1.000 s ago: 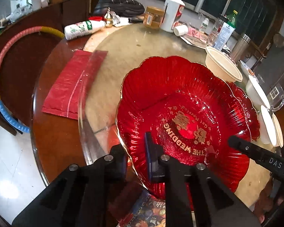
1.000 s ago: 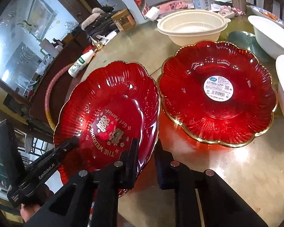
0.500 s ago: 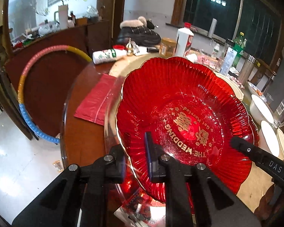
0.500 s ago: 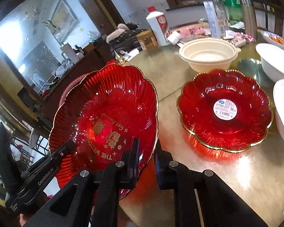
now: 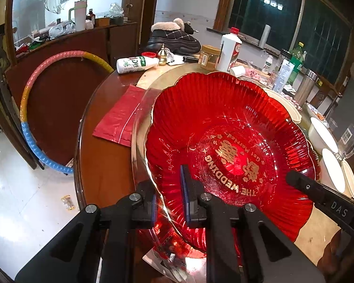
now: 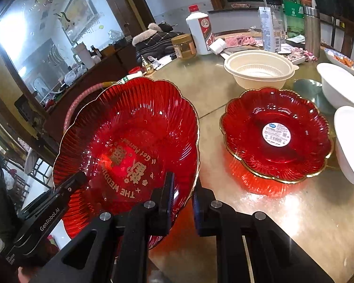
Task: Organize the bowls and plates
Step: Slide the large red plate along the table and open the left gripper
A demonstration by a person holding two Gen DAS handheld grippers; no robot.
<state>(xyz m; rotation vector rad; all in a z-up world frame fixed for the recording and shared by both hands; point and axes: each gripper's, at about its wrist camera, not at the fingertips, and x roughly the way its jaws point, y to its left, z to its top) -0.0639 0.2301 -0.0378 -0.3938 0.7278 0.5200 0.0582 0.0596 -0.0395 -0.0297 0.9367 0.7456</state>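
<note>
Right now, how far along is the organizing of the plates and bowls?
Nothing looks stacked yet. In hand: the left gripper and right gripper both clamp the rim of the red scalloped wedding plate, tilted above the table. Left: the second red plate, cream plastic bowl and white bowls sit apart.

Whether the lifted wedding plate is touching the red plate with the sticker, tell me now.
Apart. The right wrist view shows bare table between the wedding plate, held up by both grippers, and the sticker plate lying flat.
</note>
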